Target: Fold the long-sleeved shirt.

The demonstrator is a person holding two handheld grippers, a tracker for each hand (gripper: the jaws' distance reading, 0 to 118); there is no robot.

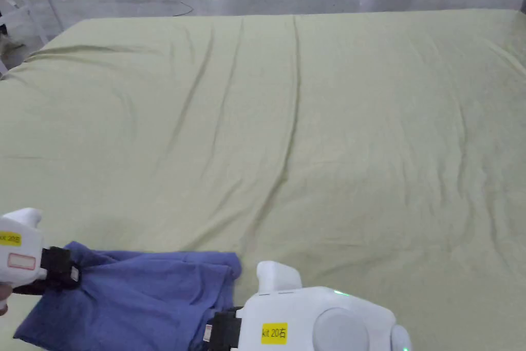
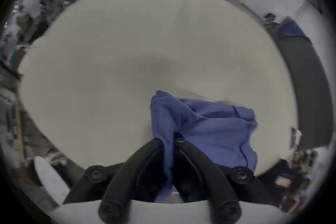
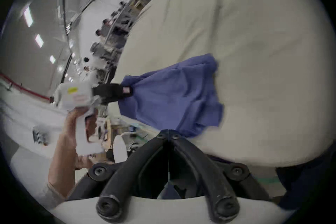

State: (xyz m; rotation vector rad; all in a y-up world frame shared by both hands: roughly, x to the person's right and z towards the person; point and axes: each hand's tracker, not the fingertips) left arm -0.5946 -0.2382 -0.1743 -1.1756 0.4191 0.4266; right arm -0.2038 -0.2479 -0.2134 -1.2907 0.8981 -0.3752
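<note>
A: Item one, the long-sleeved shirt [image 1: 131, 295]: blue, bunched, lower left of the head view, resting on the near edge of the pale green sheet [image 1: 318, 126]. Where do you have it?

B: Item two, your left gripper [image 2: 168, 140]: in its own view both jaws press on a pinch of blue cloth that runs down between them. In the head view it bites the shirt's upper left corner, and the fabric fans out from there, which reads as a corner hold meant to keep that edge taut.

A: And item three, your right gripper [image 3: 168, 136]?

B: In its own view the jaws meet tip to tip with nothing between them; the shirt's lower edge lies just beyond the tips. In the head view its black jaws sit at the shirt's lower right edge, bottom centre of the frame. So count it closed and empty, placed, I judge, to take the opposite corner.

A: Condition of the fold?

B: Not yet neat; layers overlap loosely, and the sheet above stays free for spreading
</note>
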